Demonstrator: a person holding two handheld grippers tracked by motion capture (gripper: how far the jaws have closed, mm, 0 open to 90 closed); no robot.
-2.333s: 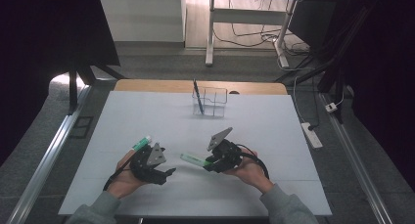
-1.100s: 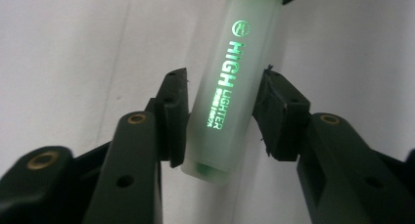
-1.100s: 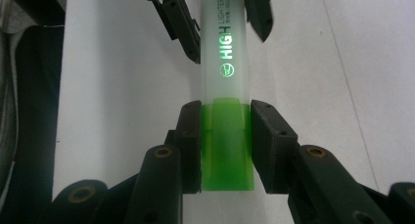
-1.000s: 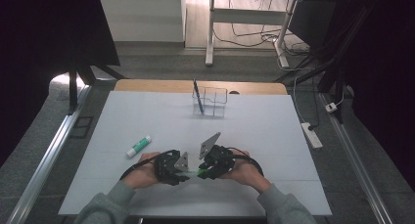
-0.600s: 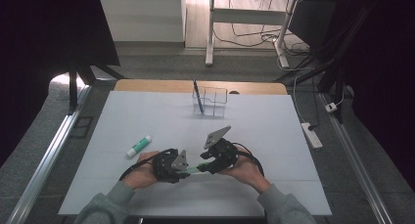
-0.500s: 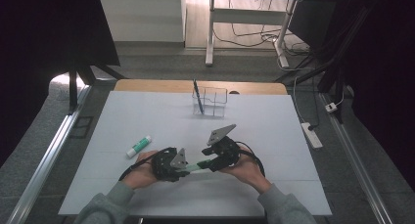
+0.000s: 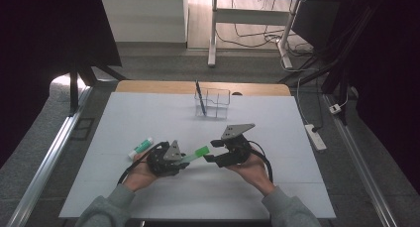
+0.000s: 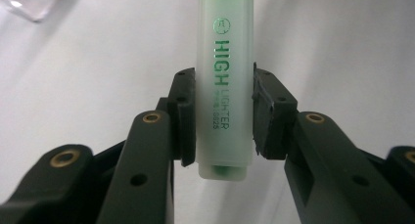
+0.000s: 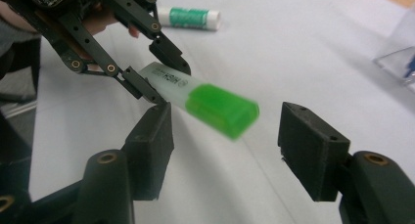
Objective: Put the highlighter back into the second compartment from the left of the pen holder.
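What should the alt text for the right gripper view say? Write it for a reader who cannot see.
The left gripper holds a highlighter by its pale barrel, green cap pointing between the open jaws of the right gripper in the foreground. A glue stick lies on the white table behind.

White table [image 7: 277, 187]; glue stick [image 7: 140, 147] at left; clear organizer [image 7: 213, 104] far side
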